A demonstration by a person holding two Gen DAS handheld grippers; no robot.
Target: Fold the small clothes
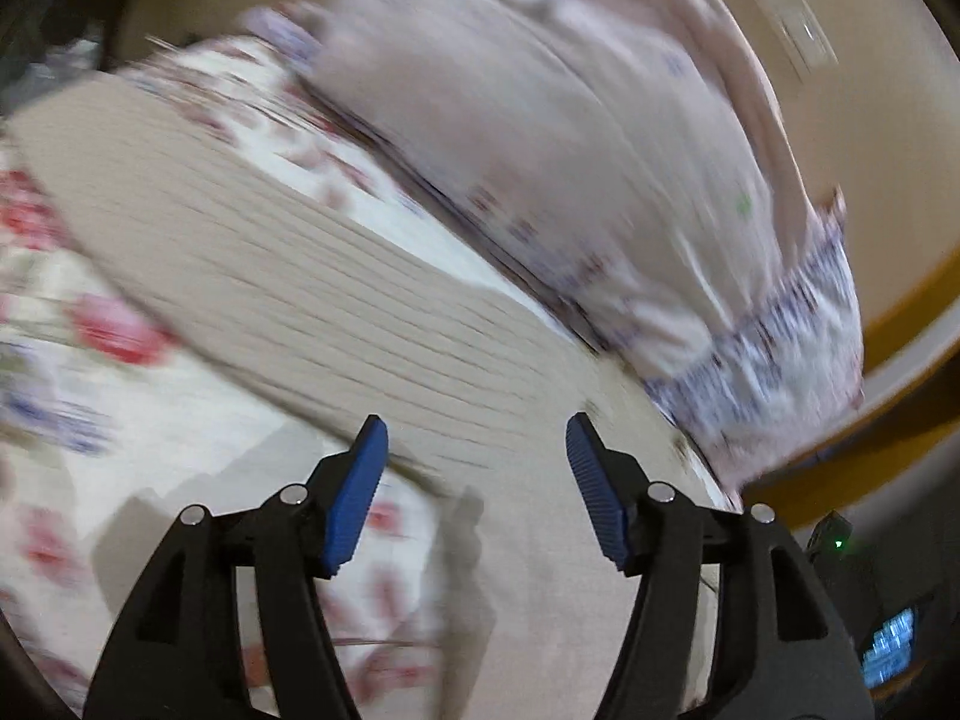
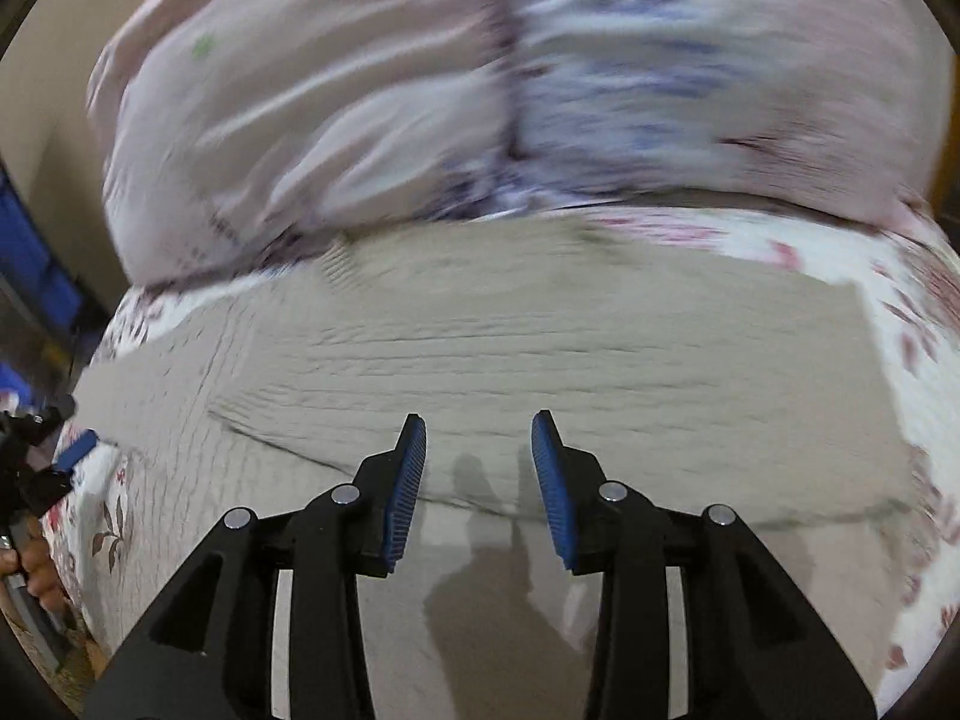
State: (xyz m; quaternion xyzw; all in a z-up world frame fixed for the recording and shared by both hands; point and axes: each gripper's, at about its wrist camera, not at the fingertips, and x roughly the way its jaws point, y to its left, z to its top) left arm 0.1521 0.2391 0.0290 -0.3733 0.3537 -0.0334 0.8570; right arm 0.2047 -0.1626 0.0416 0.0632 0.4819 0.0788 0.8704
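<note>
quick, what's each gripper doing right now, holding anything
left gripper: jaws open, holding nothing, above the beige ribbed cloth.
right gripper: jaws open, holding nothing, above the same cloth.
</note>
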